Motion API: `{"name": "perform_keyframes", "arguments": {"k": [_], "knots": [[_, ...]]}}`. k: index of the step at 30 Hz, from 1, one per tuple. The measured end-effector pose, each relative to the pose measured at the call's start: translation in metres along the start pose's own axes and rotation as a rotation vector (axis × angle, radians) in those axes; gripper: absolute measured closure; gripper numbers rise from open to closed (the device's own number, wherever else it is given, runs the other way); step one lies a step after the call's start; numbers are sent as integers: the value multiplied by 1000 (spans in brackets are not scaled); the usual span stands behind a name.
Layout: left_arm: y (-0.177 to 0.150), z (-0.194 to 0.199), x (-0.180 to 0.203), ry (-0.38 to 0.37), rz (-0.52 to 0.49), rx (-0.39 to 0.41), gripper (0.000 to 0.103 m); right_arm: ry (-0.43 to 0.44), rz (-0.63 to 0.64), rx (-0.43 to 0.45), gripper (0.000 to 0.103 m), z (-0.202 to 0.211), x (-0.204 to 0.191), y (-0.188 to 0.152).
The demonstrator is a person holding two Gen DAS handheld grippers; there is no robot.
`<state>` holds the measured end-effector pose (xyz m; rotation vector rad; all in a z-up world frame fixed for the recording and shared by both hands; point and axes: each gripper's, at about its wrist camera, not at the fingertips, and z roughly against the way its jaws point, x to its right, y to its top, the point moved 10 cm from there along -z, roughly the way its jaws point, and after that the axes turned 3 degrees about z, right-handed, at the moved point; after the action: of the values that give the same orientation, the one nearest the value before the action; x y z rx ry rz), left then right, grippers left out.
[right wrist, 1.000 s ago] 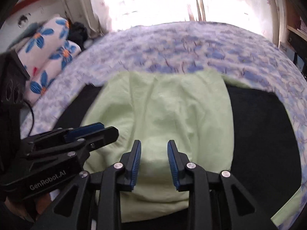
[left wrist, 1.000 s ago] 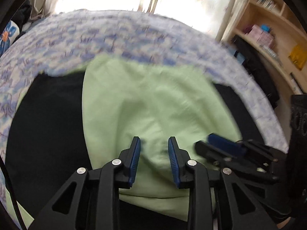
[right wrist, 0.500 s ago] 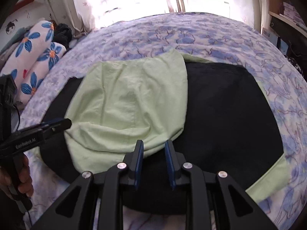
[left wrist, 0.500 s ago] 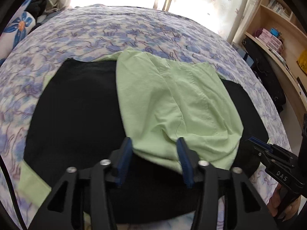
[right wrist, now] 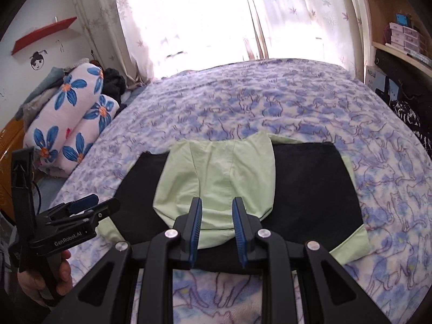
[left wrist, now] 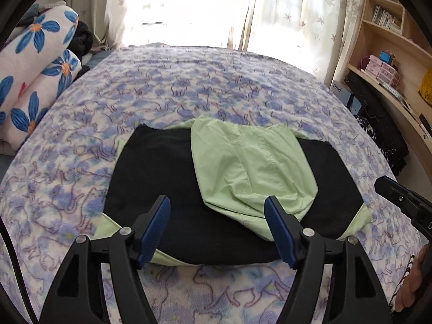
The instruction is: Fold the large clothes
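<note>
Green over black: the garment (left wrist: 253,172) lies spread on the bed (left wrist: 216,86), a dark body with pale green trim at its corners and a green panel folded down over its middle. That panel rests loosely, its lower edge rumpled and bunched toward the near side, a little off centre.

Both grippers hang above the near edge of the garment, clear of the cloth. The left gripper (left wrist: 218,229) has nothing between its fingers, and its jaws are opening, already standing wide. The right gripper (right wrist: 217,229) holds its jaws narrowly apart, with no fabric pinched between the pads; the green panel shows through the gap from well below. From the right wrist view the left tool appears at the left edge in a hand (right wrist: 46,283).

My reading is that one fold has been laid and released, and the hands are between folds, lifted off to pick the next hold. What comes next probably calls for a side fold: each gripper would need to come down on an outer edge or corner of the black body, near the green trim, pinch both layers cleanly, and carry that side across the middle. Smoothing the bunched green hem first would help the fold lie flat.
</note>
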<state>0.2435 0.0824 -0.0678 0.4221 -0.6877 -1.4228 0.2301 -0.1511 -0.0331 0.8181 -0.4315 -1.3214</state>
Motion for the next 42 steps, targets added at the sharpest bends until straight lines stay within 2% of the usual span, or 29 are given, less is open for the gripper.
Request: {"name": "perform_keyframes", "arguments": {"k": [3, 7, 10, 12, 16, 18, 21, 25, 29, 32, 37, 42], "knots": [[2, 29, 2, 19, -5, 36, 24, -3, 21, 43, 80, 35, -8, 6], [-2, 66, 4, 16, 6, 70, 22, 11, 39, 96, 80, 85, -19, 13], [-9, 89, 2, 7, 14, 83, 22, 23, 45, 126, 70, 117, -27, 17], [-14, 101, 2, 3, 15, 90, 21, 27, 56, 143, 65, 132, -32, 18], [-27, 121, -3, -8, 20, 94, 17, 60, 92, 114, 65, 146, -47, 9], [-34, 125, -6, -3, 24, 92, 12, 42, 119, 111, 65, 147, -54, 4], [-43, 125, -13, 8, 33, 85, 11, -9, 170, 99, 64, 135, -59, -8], [-56, 116, -24, -18, 78, 58, 10, -46, 170, 99, 64, 114, -57, -26], [-76, 90, -40, -35, 140, 17, 10, -101, 155, 113, 64, 88, -48, -45], [-92, 63, -49, -84, 199, -37, 10, -131, 151, 105, 64, 64, -42, -59], [-111, 11, -58, -249, 357, -102, 10, -131, 134, 81, 64, 23, -35, -73], [-116, -44, -73, -263, 447, -122, 11, -100, 96, 39, 64, -20, -30, -75]]}}
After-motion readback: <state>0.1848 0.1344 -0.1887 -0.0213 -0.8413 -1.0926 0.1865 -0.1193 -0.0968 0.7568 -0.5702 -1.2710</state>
